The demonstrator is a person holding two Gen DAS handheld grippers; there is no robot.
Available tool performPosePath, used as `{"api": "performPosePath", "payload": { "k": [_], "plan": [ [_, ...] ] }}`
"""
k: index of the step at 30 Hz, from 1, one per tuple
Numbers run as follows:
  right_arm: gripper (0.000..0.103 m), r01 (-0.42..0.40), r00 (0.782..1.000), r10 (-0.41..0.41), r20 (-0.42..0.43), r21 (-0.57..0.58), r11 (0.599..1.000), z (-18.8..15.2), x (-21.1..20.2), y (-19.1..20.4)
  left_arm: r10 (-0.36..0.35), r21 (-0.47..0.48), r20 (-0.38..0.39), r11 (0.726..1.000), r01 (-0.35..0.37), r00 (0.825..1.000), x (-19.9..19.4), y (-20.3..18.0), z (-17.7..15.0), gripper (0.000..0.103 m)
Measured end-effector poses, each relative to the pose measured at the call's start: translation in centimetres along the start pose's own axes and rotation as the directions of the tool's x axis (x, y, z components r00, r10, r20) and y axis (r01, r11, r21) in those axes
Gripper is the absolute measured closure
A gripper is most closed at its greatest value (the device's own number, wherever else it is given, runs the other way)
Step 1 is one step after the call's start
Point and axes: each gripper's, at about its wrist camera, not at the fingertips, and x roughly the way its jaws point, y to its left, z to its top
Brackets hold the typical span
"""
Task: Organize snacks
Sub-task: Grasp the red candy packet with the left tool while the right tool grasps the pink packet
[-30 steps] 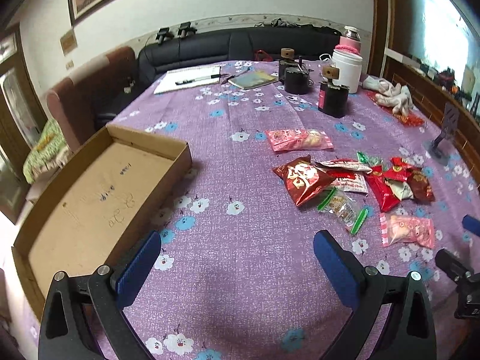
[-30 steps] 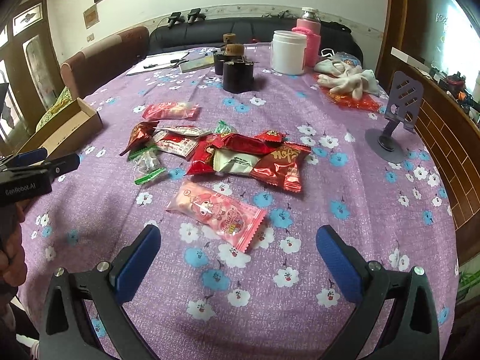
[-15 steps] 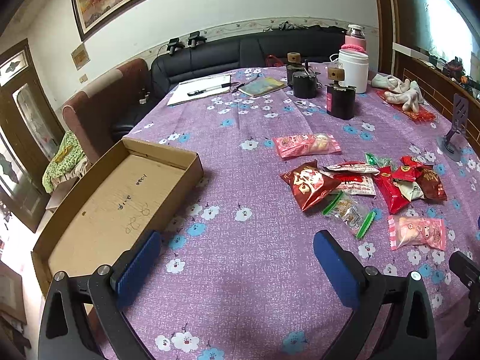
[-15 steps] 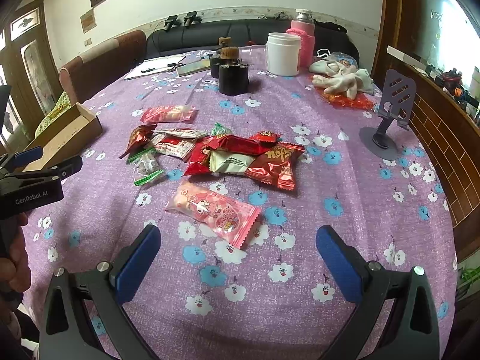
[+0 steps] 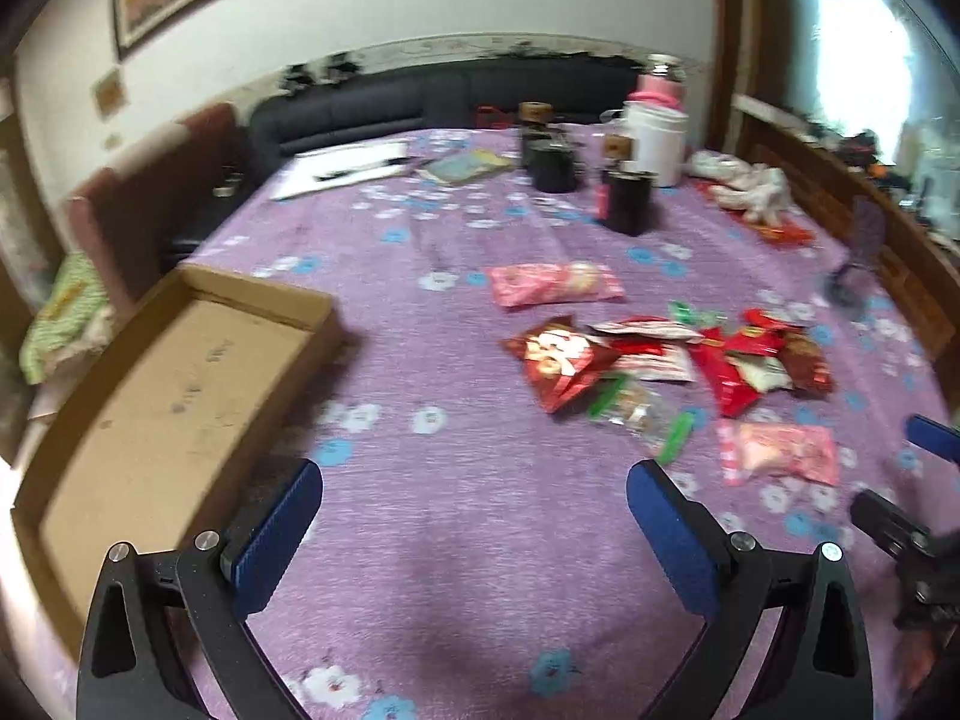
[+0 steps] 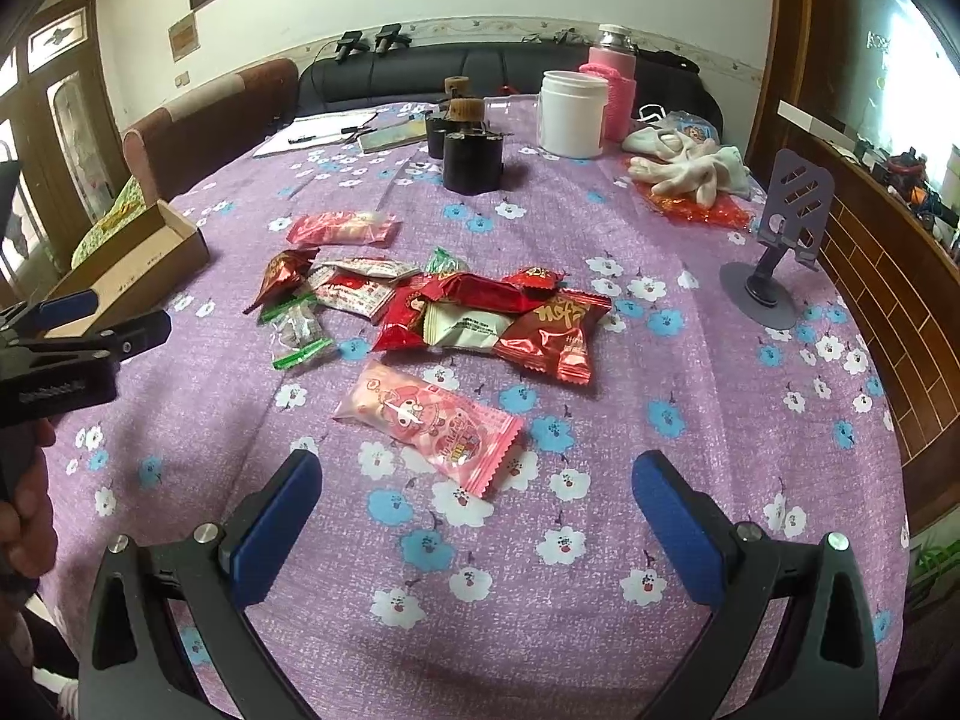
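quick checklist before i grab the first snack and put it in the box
1. Right gripper open and empty: ok.
2. Left gripper open and empty: ok.
3. Pink snack packet lies alone just ahead of the right gripper, nothing on top: ok.
4. Cardboard box open, no snacks in it: ok.
5. Left view sharp enough to aim: not ok, blurred.
6. Red snack pile overlapping; single pick there: cannot tell.

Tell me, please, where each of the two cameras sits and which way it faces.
Left wrist: on the left gripper, open, looking across the table at the cardboard box; the right gripper's tip shows at the right edge.
Right wrist: on the right gripper, open, over the pink snack packet; the left gripper and hand show at left.
Shared: the snack pile and the box.
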Motion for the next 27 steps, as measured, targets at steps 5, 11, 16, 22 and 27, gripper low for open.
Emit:
{"api": "performPosePath", "payload": {
  "k": [5, 11, 16, 22, 27],
  "plan": [
    [0.0, -0.012, 1.0, 0.012, 0.006, -0.033, 0.999, 0.1, 0.3, 0.0, -0.098, -0.028, -0.06, 0.995, 0.096, 0.993, 1.7, 1.0, 0.7, 0.001],
    [0.0, -0.064, 0.998, 0.064, -0.003, -0.043, 0.997, 0.6, 1.2, 0.2, -0.017, -0.02, -0.088, 1.0, 0.015, 0.996, 3.1, -0.1, 2.2, 0.001],
    [0.0, -0.109, 0.994, 0.11, 0.018, -0.05, 0.993, 1.0, 1.4, 0.4, -0.061, -0.094, -0.102, 0.994, 0.052, 0.993, 4.3, -0.4, 4.2, 0.001],
    [0.0, -0.079, 0.996, 0.083, 0.027, -0.129, 0.989, 1.5, 1.7, 1.4, -0.054, -0.134, -0.115, 0.99, 0.038, 0.992, 5.9, -1.1, 5.9, 0.001],
    [0.0, -0.094, 0.995, 0.098, 0.012, -0.193, 0.977, 1.7, 2.6, 2.1, -0.049, -0.146, -0.153, 0.989, 0.026, 0.987, 7.7, -1.3, 6.4, 0.001]
  ]
}}
